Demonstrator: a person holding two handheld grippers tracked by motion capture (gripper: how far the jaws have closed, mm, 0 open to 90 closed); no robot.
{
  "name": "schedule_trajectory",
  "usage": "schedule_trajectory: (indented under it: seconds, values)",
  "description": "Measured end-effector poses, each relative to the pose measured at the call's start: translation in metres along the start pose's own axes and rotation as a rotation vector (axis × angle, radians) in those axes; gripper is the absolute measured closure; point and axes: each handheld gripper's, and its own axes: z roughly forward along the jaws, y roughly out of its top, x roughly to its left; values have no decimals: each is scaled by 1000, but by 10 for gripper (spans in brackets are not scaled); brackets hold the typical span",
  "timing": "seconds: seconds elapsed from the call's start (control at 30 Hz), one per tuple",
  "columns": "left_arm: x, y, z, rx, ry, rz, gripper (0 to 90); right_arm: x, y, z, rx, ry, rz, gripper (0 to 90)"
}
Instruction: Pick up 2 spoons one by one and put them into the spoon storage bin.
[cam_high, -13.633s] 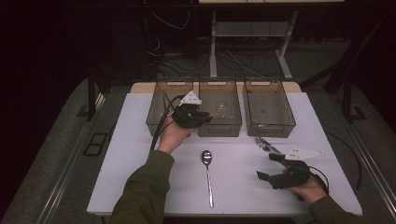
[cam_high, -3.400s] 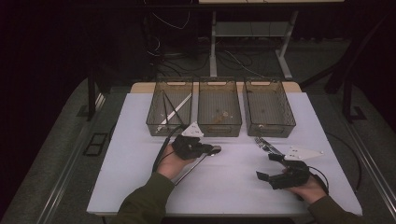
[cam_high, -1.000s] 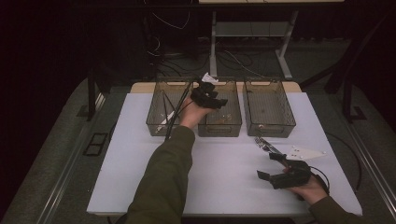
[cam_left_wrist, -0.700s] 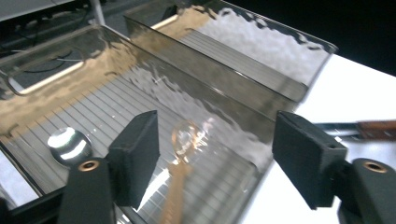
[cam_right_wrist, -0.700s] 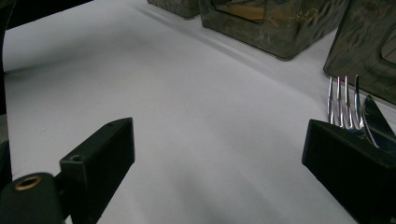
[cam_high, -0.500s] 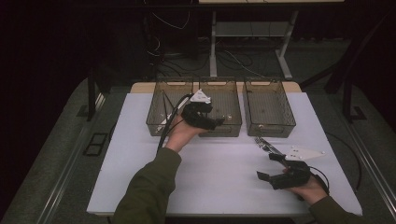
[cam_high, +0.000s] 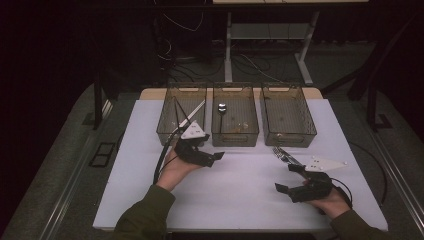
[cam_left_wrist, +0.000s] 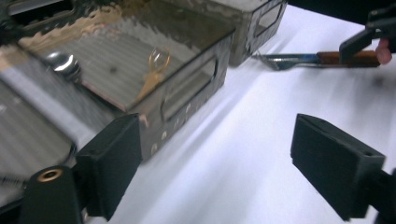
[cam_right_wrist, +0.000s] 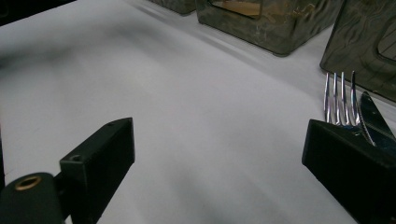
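Observation:
A spoon (cam_high: 221, 108) lies inside the middle bin (cam_high: 235, 138), its bowl toward the far end; its bowl also shines through the bin wall in the left gripper view (cam_left_wrist: 63, 63). My left gripper (cam_high: 211, 149) hovers just in front of the left and middle bins, open and empty (cam_left_wrist: 219, 172). A fork (cam_high: 280, 152) and a knife (cam_high: 291, 159) lie side by side on the white table, near the front of the right bin. My right gripper (cam_high: 286, 178) rests low on the table just behind them, open (cam_right_wrist: 224, 172), with the fork (cam_right_wrist: 339, 99) and knife (cam_right_wrist: 373, 116) off its right jaw.
Three smoky see-through bins stand in a row at the back of the white table (cam_high: 240, 190). The left bin (cam_high: 172, 136) holds a silver utensil (cam_high: 192, 114) leaning on its wall. The right bin (cam_high: 292, 136) looks empty. Cables trail from both grippers.
The left gripper took the spoon from the table, carried it over the middle bin, let it go there, and has drawn back toward me, open. The right gripper stayed put.

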Motion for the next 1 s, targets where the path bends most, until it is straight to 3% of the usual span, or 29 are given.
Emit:
schedule_trajectory:
  seconds: [0.33,0.57,0.8,1.0]
  values:
    - [-10,-42,-31,-17,1,-29,80,-1,0,-2,-1,2,3,95]
    - [-16,-63,-44,-13,-19,-34,0,-2,2,-5,5,-7,-13,95]
    - [-21,-76,-49,-17,-31,-26,0,-4,8,-12,23,-27,-38,95]
    - [-23,-78,-48,-9,-41,-30,0,-12,13,-22,47,-62,-49,95]
